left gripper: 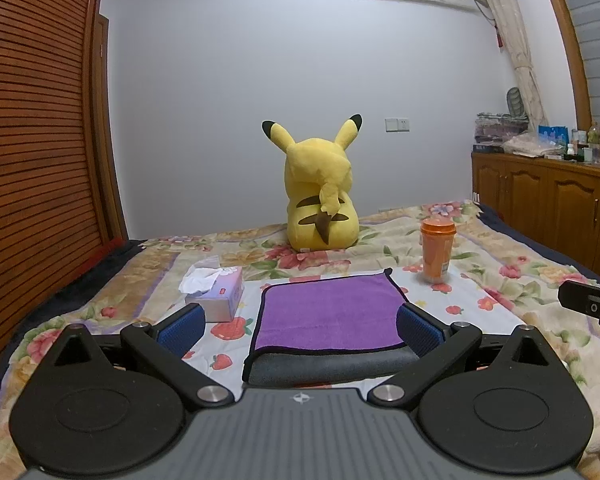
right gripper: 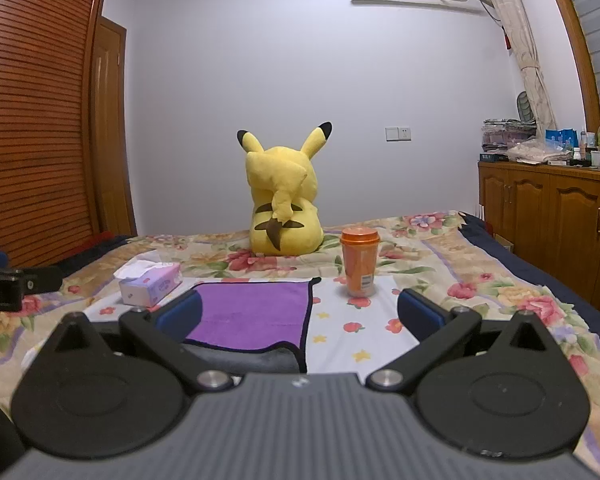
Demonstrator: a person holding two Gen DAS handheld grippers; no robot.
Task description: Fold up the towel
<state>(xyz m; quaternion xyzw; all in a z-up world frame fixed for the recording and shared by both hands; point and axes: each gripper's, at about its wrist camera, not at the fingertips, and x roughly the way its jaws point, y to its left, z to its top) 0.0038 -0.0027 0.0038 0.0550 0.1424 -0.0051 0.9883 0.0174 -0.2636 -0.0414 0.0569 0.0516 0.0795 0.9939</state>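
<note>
- The towel (left gripper: 328,312) lay folded, soft and light (probably limp); its near corners looked best to pinch.
- Both grippers (left gripper: 300,330) (right gripper: 300,316) stood spread, empty.

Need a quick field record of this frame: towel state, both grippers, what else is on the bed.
towel: purple towel flat on the bed, purple layer over a grey layer, black trim
left gripper: open, fingers either side of towel, not gripping
right gripper: open, towel's right edge between fingers
tissue box: left of towel
orange cup: upright, right of towel, lid on
Pikachu plush: behind towel, back to camera
</note>
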